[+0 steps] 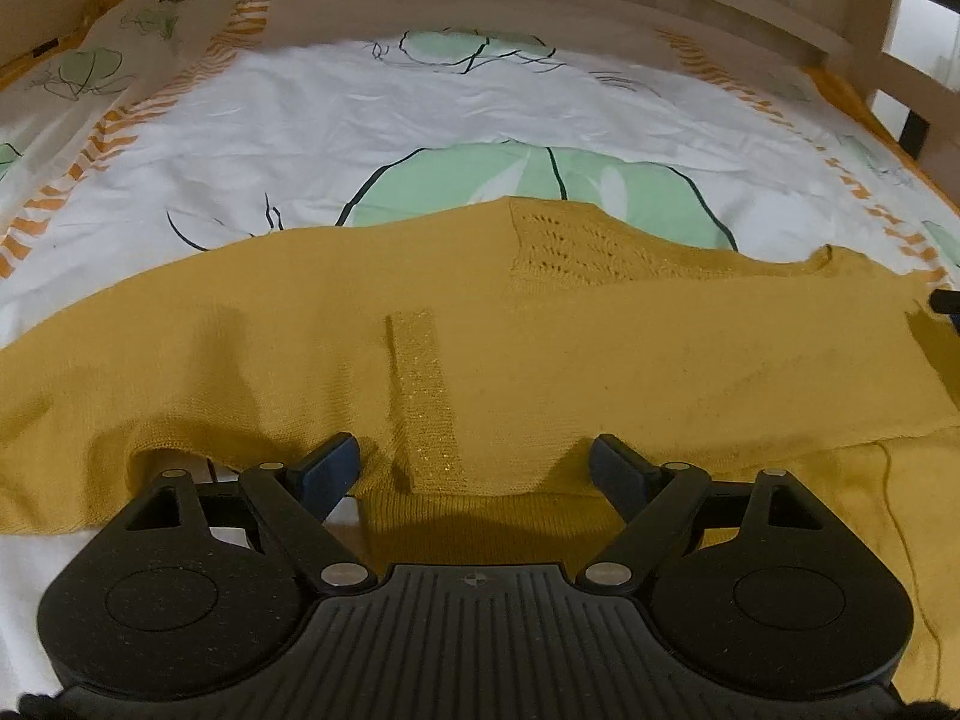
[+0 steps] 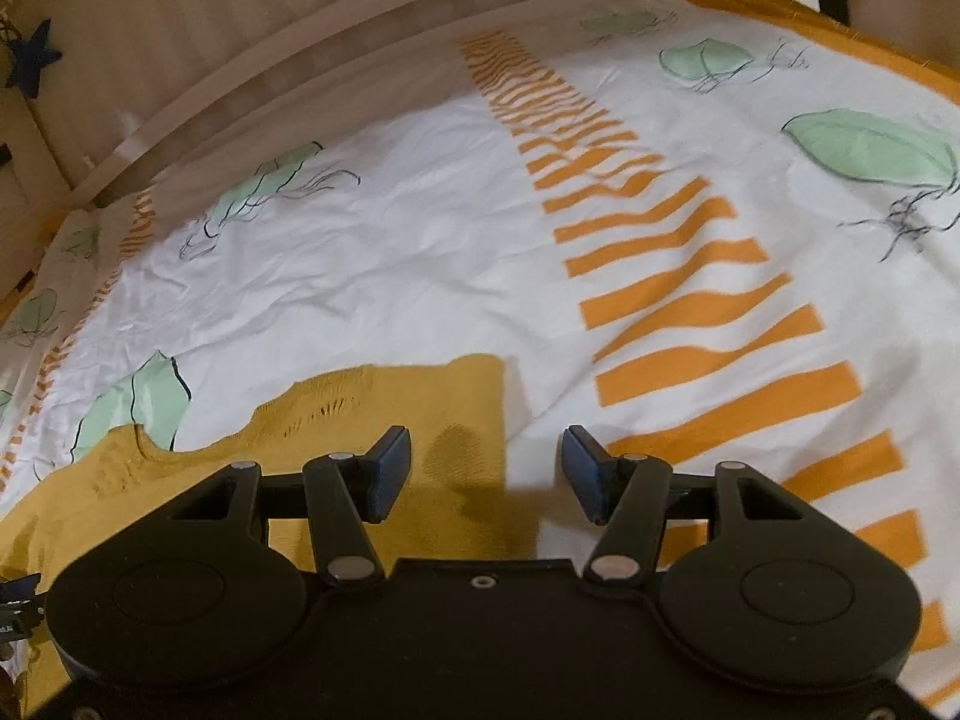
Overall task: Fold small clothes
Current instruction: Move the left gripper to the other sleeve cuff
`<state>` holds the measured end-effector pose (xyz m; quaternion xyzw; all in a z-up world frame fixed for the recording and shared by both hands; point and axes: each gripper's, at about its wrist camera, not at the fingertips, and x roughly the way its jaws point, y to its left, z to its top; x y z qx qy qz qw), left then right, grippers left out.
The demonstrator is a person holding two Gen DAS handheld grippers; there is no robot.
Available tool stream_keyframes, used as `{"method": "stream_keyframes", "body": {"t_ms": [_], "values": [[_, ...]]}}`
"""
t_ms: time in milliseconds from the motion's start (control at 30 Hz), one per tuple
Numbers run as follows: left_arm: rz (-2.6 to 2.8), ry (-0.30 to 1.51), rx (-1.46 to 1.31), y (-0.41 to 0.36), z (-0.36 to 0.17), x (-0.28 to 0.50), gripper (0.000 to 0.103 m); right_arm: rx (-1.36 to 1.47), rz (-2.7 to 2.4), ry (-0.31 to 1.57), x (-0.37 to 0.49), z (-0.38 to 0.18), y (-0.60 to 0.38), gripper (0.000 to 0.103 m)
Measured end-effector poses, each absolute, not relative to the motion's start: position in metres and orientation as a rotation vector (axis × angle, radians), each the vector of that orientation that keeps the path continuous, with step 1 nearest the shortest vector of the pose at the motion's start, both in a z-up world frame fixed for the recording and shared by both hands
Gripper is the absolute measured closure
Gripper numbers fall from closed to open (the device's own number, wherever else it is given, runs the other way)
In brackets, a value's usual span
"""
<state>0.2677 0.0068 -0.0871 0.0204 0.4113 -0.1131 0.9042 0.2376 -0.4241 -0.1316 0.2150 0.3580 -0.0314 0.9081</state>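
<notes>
Garment: a mustard knit sweater [image 1: 540,348] is lying spread across the patterned bedsheet [image 1: 300,120], with a folded layer near its front edge.
Left tongs: the left tongs [image 1: 474,462] are standing spread wide over the near hem, pinching nothing.
Right tongs: the right tongs [image 2: 486,468] are opening, straddling the sweater's square corner [image 2: 474,396]; nothing is being pressed between the pads.
Step in hand: likely lining up both tongs on an edge for a fold.
Doing it well: catching only the top layer, gripping both points evenly, lifting low, keeping the edge taut and straight.
</notes>
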Motion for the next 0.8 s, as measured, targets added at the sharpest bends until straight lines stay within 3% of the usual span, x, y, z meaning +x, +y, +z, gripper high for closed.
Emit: {"method": "stream_keyframes", "body": {"t_ms": [67,100,233,367,467,500,533,667,800], "values": [[-0.231,0.854,0.046,0.007,-0.086,0.267,0.018,0.438,-0.046,0.748,0.241,-0.135,-0.421,0.062],[-0.229,0.854,0.049,0.006,-0.085,0.268,0.018,0.424,-0.033,0.765,0.244,-0.136,-0.418,0.090],[-0.221,0.849,0.047,0.001,-0.084,0.271,0.018,0.220,-0.095,0.764,0.244,-0.123,-0.403,0.094],[-0.221,0.840,0.033,0.000,-0.086,0.274,0.018,0.226,-0.133,0.802,0.248,-0.131,-0.406,0.093],[-0.255,0.845,0.015,0.007,-0.080,0.271,0.018,0.241,-0.152,0.750,0.241,-0.127,-0.404,0.068],[-0.265,0.847,0.003,0.011,-0.077,0.270,0.018,0.261,-0.164,0.729,0.236,-0.122,-0.405,0.049],[-0.275,0.849,-0.019,0.017,-0.073,0.267,0.018,0.273,-0.164,0.710,0.231,-0.118,-0.405,0.036],[-0.272,0.796,-0.100,0.047,-0.054,0.249,0.018,0.274,-0.107,0.651,0.212,-0.093,-0.390,0.027],[-0.210,0.727,-0.093,0.081,-0.037,0.223,0.015,0.307,0.019,0.621,0.189,-0.076,-0.367,0.009]]}}
